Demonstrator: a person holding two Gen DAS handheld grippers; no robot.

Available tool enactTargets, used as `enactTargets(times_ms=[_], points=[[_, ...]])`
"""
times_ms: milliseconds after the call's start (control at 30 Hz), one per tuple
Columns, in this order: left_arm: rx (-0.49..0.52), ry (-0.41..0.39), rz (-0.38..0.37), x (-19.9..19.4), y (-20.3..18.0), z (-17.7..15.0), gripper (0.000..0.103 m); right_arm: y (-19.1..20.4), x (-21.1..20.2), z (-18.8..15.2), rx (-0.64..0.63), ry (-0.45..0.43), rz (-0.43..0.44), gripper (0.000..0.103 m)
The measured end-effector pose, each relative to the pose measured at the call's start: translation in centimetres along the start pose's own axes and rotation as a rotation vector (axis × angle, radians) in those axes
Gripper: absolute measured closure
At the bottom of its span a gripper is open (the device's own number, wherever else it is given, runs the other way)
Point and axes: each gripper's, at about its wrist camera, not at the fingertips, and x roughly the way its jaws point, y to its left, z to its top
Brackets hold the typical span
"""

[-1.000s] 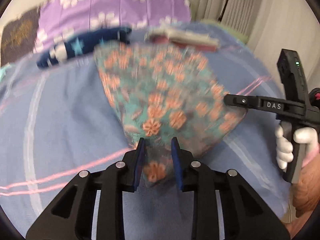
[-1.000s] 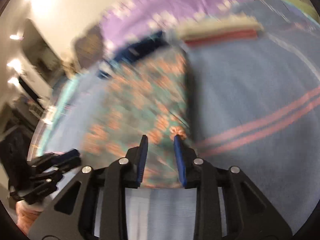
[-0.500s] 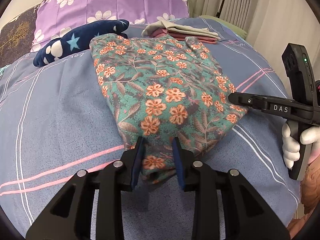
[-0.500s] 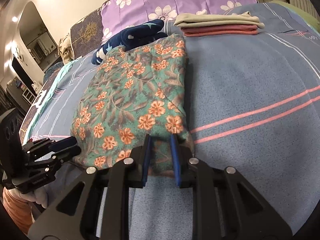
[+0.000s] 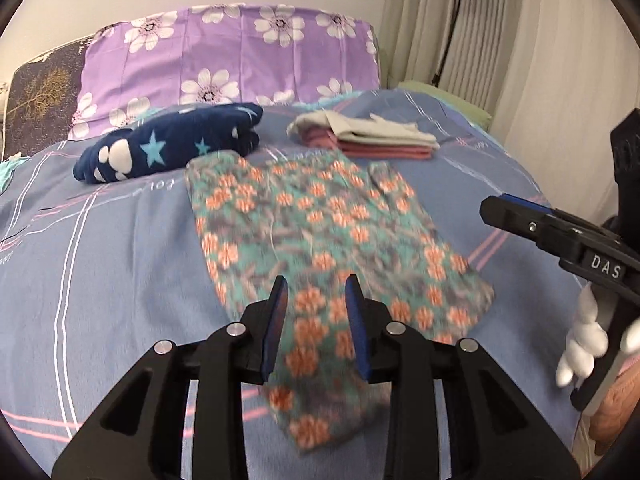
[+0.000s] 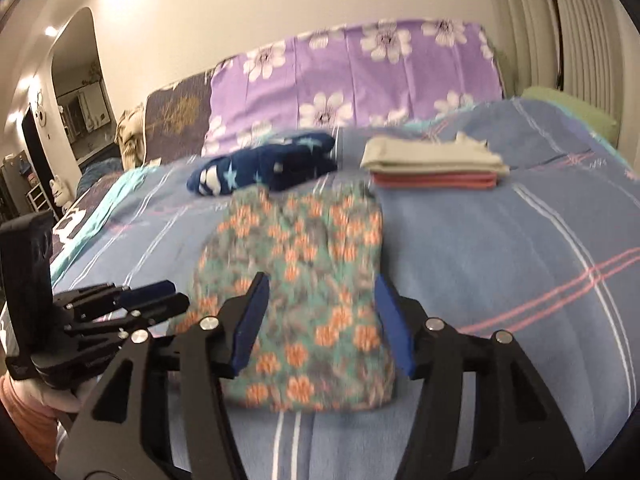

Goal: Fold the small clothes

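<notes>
A: How do the tongs stand?

B: The right gripper (image 6: pixel 320 320) has just been opening. Its jaws are wide apart and hold nothing; the floral cloth (image 6: pixel 304 280) shows between them but lies flat on the bed, free of the pads.

A: And the left one?

B: The left gripper (image 5: pixel 316 320) has opened a little further too, though its gap is narrower. The cloth's near edge (image 5: pixel 320 360) is in that gap; I cannot tell whether the pads press on it.

A: Where is the cloth?

B: Folded, on the blue bedsheet (image 5: pixel 120 260), just in front of both grippers. A gloved hand (image 5: pixel 580 344) holds the right gripper's handle at the edge of the left view.

A: Beyond it?

B: A navy star garment (image 5: pixel 168 148) and a folded stack (image 5: pixel 372 136) lie near the purple pillow (image 5: pixel 228 52).
</notes>
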Motion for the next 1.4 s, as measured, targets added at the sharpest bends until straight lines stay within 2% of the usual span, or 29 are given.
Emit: enactTargets(times_ms=[67, 100, 167, 267, 300, 400, 467, 500, 567, 733, 800, 900, 967, 1033, 1100, 1167, 1200, 1233, 1400], points=[[-0.030, -0.015, -0.003, 0.3, 0.4, 0.4, 0.062, 0.0, 0.4, 0.6, 0.013, -0.004, -0.007, 0.055], [-0.040, -0.014, 0.001, 0.5, 0.5, 0.6, 0.060, -0.1, 0.7, 0.8, 0.019, 0.005, -0.003, 0.063], [-0.063, -0.004, 0.000, 1.1, 1.0, 1.0, 0.060, 0.2, 1.9, 1.3, 0.000, 0.054, 0.007, 0.071], [-0.087, 0.039, 0.001, 2.5, 1.3, 1.5, 0.060, 0.1, 3.3, 1.6, -0.007, 0.073, 0.027, 0.072], [-0.084, 0.077, 0.016, 3.5, 1.3, 1.4, 0.060, -0.1, 4.1, 1.5, 0.006, 0.093, 0.046, 0.072], [-0.081, 0.174, 0.036, 6.3, 1.7, 0.0, 0.060, -1.5, 7.8, 0.2, 0.090, 0.227, 0.092, 0.075], [-0.035, 0.143, 0.039, 6.4, 1.4, -0.8, 0.059, -3.0, 10.6, -1.6, 0.147, 0.337, 0.080, 0.085], [-0.025, 0.139, 0.047, 6.2, 1.2, -0.8, 0.059, -3.7, 10.7, -2.0, 0.168, 0.309, 0.112, 0.087], [-0.013, 0.140, 0.053, 6.1, 1.0, -1.0, 0.059, -3.7, 10.4, -1.8, 0.153, 0.323, 0.131, 0.087], [-0.019, 0.148, 0.031, 5.7, 1.3, -0.6, 0.059, -2.9, 9.9, -0.9, 0.116, 0.352, 0.093, 0.087], [-0.005, 0.141, 0.025, 5.0, 1.2, 0.1, 0.059, -2.2, 9.0, 0.4, 0.079, 0.324, 0.094, 0.086], [0.015, 0.088, 0.036, 4.2, 1.6, 2.1, 0.059, -1.5, 8.6, 3.5, 0.008, 0.273, 0.094, 0.086], [-0.002, 0.061, 0.057, 4.1, 2.4, 3.4, 0.059, -1.7, 9.7, 5.1, 0.015, 0.277, 0.144, 0.086], [-0.056, 0.061, 0.042, 5.0, 3.8, 4.4, 0.059, -2.6, 12.2, 6.5, 0.078, 0.303, 0.186, 0.086], [-0.071, 0.108, 0.062, 6.7, 4.8, 4.3, 0.059, -3.6, 14.6, 6.3, 0.119, 0.345, 0.166, 0.086], [-0.058, 0.205, 0.118, 9.4, 5.5, 2.8, 0.057, -4.9, 18.1, 4.6, 0.152, 0.435, 0.070, 0.093], [-0.038, 0.154, 0.122, 9.5, 5.5, 1.9, 0.056, -5.4, 18.9, 3.9, 0.176, 0.433, 0.092, 0.094], [-0.029, 0.140, 0.123, 9.3, 5.4, 1.6, 0.056, -5.8, 18.9, 3.4, 0.187, 0.397, 0.121, 0.094], [0.015, 0.146, 0.160, 8.8, 4.3, 1.7, 0.056, -5.7, 18.3, 3.3, 0.159, 0.375, 0.129, 0.094]])
